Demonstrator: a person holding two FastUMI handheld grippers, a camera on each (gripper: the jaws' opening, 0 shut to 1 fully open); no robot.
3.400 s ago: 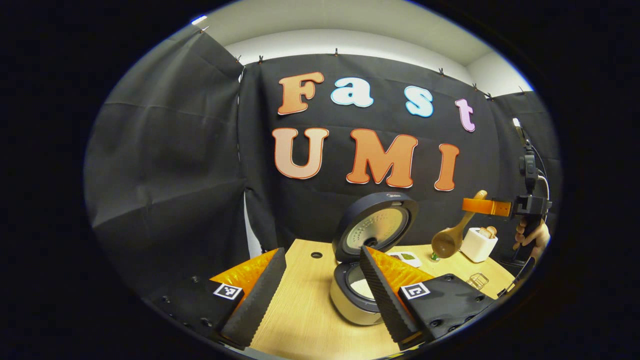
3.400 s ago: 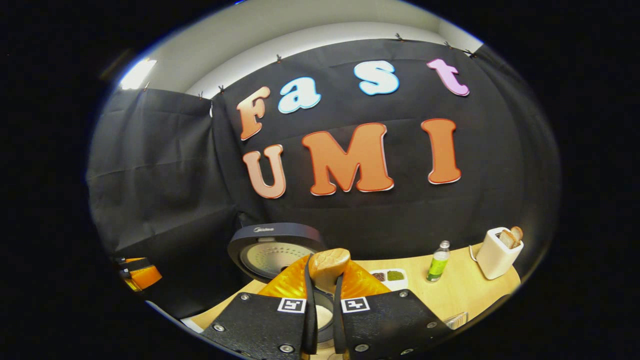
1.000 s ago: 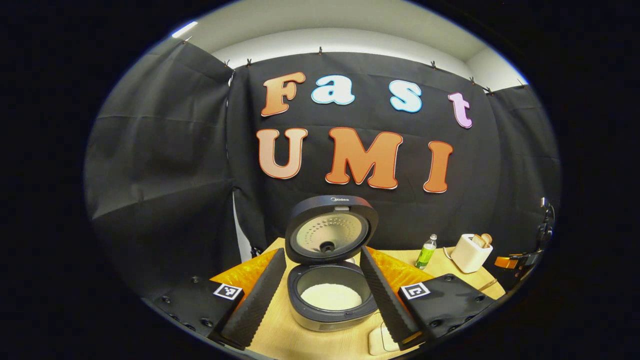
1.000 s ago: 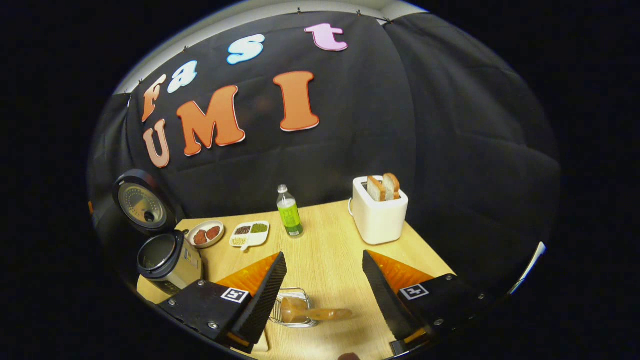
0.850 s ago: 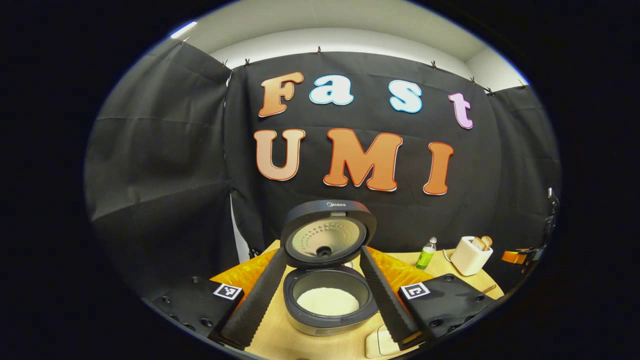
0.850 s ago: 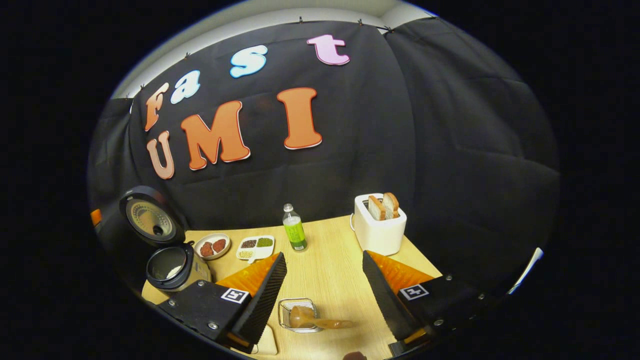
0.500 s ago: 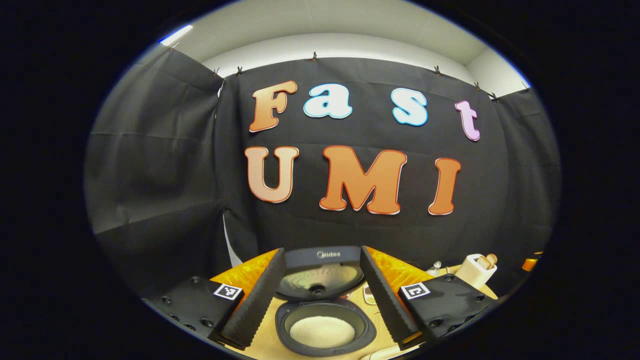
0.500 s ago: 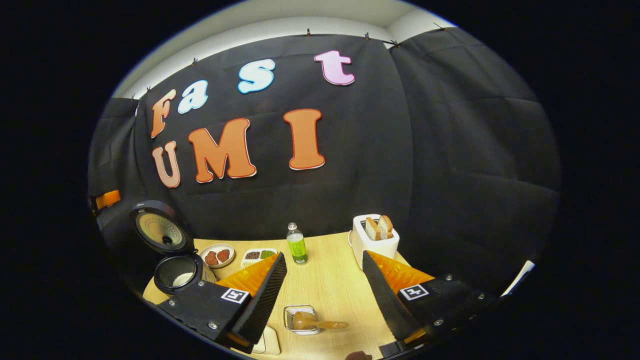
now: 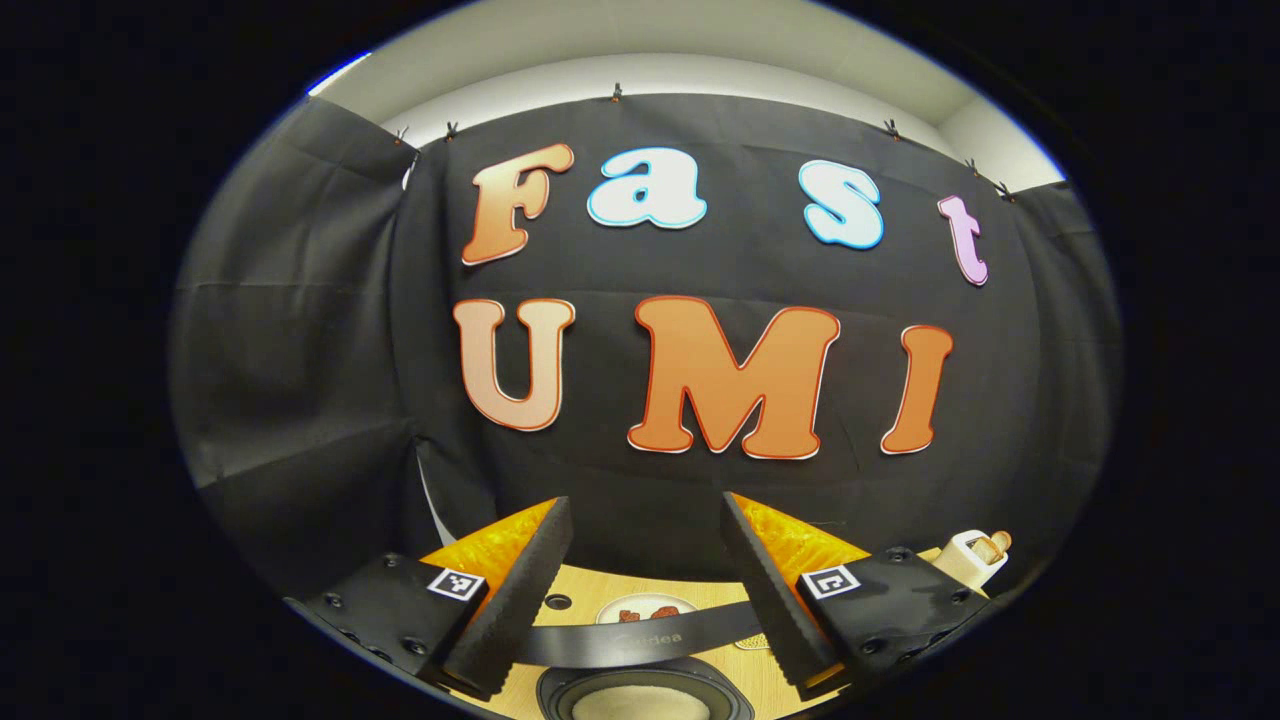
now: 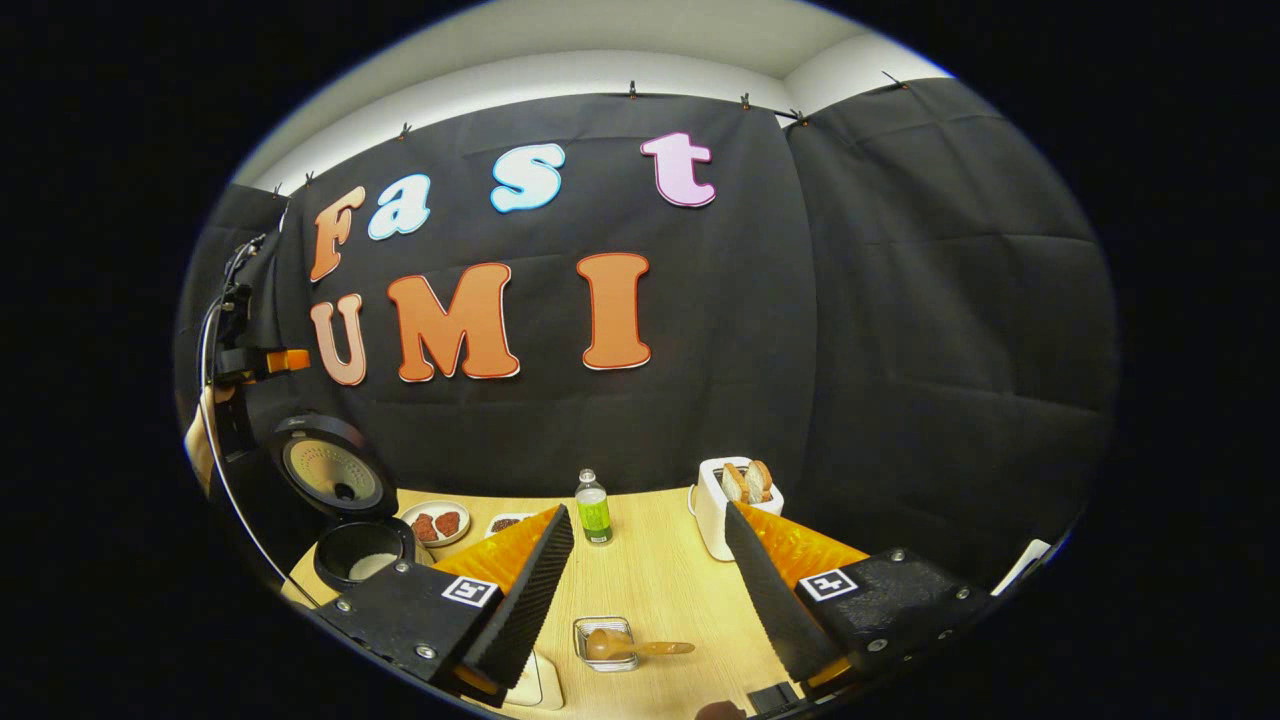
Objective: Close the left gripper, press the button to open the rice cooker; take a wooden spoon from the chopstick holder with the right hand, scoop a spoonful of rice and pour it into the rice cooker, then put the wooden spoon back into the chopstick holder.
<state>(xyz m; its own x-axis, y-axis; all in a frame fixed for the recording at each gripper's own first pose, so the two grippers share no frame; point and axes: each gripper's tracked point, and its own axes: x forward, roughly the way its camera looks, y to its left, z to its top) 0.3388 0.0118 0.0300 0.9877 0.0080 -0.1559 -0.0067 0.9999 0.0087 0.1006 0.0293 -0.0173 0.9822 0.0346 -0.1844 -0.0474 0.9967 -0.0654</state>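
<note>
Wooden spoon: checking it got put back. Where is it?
In the right gripper view, the wooden spoon lies across the wire chopstick holder, low between the open jaws.

Table (image 10: pixel 650 570): pale wood grain. Rice cooker (image 10: pixel 345 520): dark grey lid and rim, silver perforated inner lid, white rice inside. Right gripper (image 10: pixel 645 570): black ribbed pads, orange finger backs, black-and-white square markers; left gripper (image 9: pixel 645 560) coloured the same. Wooden spoon (image 10: pixel 625 646): brown, in silver wire chopstick holder (image 10: pixel 603 642). Toaster (image 10: pixel 725 515): white, brown toast. Bottle (image 10: pixel 593 510): green label, white cap.
</note>
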